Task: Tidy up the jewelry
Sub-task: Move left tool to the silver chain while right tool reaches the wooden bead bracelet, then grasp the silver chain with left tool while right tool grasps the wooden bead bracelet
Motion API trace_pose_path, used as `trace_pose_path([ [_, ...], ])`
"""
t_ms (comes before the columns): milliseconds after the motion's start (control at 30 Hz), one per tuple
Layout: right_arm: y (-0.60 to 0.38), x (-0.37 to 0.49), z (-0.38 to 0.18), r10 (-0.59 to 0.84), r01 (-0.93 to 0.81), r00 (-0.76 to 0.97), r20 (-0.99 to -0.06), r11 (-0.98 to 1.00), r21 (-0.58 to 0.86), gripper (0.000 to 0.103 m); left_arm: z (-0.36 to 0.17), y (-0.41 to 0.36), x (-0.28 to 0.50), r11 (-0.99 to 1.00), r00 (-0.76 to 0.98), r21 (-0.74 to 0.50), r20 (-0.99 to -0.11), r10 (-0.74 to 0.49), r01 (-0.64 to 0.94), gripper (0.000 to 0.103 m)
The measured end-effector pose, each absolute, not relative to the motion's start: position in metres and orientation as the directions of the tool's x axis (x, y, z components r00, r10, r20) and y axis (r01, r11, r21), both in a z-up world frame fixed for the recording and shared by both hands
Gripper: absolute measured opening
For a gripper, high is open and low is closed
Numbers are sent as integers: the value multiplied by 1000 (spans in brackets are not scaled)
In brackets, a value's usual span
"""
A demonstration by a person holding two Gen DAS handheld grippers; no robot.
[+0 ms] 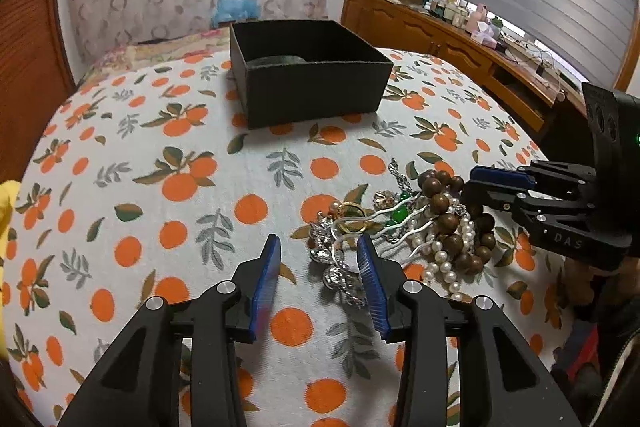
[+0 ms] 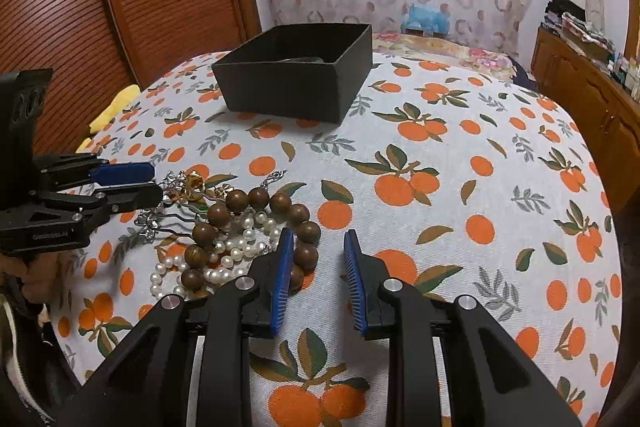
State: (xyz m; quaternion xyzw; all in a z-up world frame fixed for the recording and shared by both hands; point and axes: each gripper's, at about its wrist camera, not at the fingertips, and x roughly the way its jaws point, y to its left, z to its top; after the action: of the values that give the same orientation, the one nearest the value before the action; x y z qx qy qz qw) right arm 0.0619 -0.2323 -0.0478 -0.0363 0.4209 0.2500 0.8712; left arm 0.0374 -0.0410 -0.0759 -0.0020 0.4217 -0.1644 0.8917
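Now | black box (image 1: 316,95) holds dark round item (image 1: 276,62) | left tool (image 1: 318,247), right tool (image 2: 316,239) both spread, empty

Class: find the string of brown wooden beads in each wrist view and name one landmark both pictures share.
Left wrist view: the brown wooden beads lie right of centre, in the jewelry pile below the right gripper.
Right wrist view: the beads lie left of centre, partly behind the right gripper's left finger.
Shared landmark: the black box, beyond the pile on the orange-print cloth.
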Motion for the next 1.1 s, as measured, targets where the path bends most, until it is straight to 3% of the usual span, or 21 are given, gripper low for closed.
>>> trace_pose_path([
  [333, -236, 65, -49, 405, -449, 521, -752, 879, 162, 31, -81, -46, 40, 951, 587, -143, -759, -283, 274, 38],
  [600, -236, 65, -49, 402, -448, 522, -752, 880, 159, 31, -78, -45, 34, 948, 600, -153, -742, -297, 280, 15],
  [1100, -236, 66, -50, 412, -457, 515, -752, 874, 166, 32, -33, -44, 9, 951, 730, -87, -621, -285, 296, 7],
])
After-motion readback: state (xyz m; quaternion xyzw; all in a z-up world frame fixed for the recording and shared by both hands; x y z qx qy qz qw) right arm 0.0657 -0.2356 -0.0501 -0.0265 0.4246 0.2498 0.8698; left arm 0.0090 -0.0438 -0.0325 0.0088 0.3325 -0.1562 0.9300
